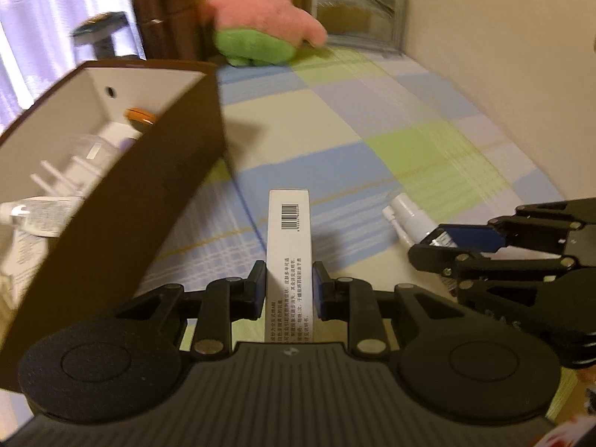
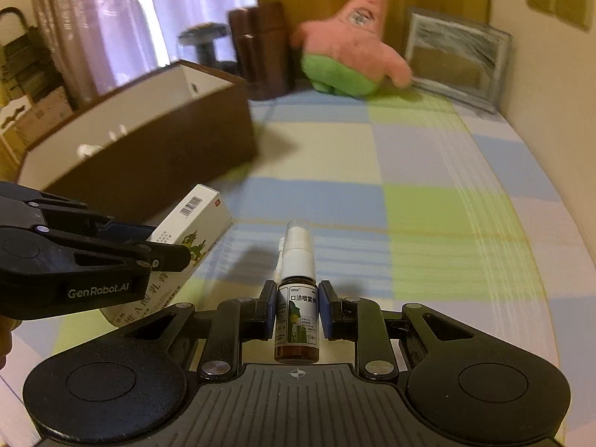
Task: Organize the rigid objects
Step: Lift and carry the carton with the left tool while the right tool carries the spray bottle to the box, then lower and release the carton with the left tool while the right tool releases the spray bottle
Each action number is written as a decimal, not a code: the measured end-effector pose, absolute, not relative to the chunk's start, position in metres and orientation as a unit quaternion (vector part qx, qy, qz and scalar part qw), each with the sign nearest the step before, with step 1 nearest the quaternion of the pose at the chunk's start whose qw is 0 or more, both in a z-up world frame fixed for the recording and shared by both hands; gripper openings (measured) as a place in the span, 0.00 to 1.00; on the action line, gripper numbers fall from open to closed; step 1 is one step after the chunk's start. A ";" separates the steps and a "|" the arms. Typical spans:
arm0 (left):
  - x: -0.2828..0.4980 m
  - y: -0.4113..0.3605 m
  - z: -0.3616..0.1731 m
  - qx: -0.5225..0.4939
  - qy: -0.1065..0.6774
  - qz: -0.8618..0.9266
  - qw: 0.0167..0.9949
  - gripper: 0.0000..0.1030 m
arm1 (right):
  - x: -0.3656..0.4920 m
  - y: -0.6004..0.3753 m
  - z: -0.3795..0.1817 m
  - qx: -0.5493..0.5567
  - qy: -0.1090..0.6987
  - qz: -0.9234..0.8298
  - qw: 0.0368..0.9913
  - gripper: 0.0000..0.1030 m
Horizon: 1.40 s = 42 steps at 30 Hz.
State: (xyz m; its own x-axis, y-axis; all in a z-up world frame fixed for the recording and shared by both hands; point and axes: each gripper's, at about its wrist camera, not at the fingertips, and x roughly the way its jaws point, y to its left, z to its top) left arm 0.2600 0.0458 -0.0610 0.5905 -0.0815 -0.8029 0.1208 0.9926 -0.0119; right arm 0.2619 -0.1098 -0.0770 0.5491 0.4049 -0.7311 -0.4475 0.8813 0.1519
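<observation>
Nearest in the left wrist view, the left tongs (image 1: pixel 289 290) are closed on a slim white carton (image 1: pixel 288 246), its barcode end pointing away; the blue pads press its two long faces near the lower half. In the right wrist view the same carton (image 2: pixel 193 223) shows a green cartoon bird and printed text, and it looks lifted clear of the surface, though that is hard to be sure of.

Nearest in the right wrist view, the right tongs (image 2: pixel 298 311) are clamped on a small brown spray bottle (image 2: pixel 297 309) at its labelled body, with the white nozzle and clear cap sticking forward. The bottle (image 1: pixel 409 219) also shows in the left view, held to the right of the carton.

Both things seem light. The carton is thin card, stiff along its length but likely to dent if squeezed hard, so its broad flat faces are the sensible hold. The bottle looks like glass or hard plastic, smooth and round, so it may twist in the grip; its label band gives the best purchase.

Further off to the left stands a brown box (image 1: pixel 156 171) with a white interior, already holding tubes and bottles. Under everything lies a checked cloth (image 2: pixel 428 193) in blue, green and cream.

Farthest away, a pink plush star (image 2: pixel 354 44) leans beside a framed picture (image 2: pixel 458 59) against the wall
</observation>
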 end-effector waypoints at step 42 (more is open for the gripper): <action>0.318 0.279 -0.007 -0.066 0.404 0.123 0.904 0.20 | 0.389 0.153 -0.036 -0.041 0.375 0.407 0.832 0.20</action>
State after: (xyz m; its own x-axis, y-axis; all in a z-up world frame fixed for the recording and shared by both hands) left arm 0.3183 0.2792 -0.0065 0.6429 0.1677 -0.7474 -0.2752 0.9611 -0.0210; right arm 0.3889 0.1526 -0.0360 0.3868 0.6467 -0.6574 -0.7088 0.6646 0.2366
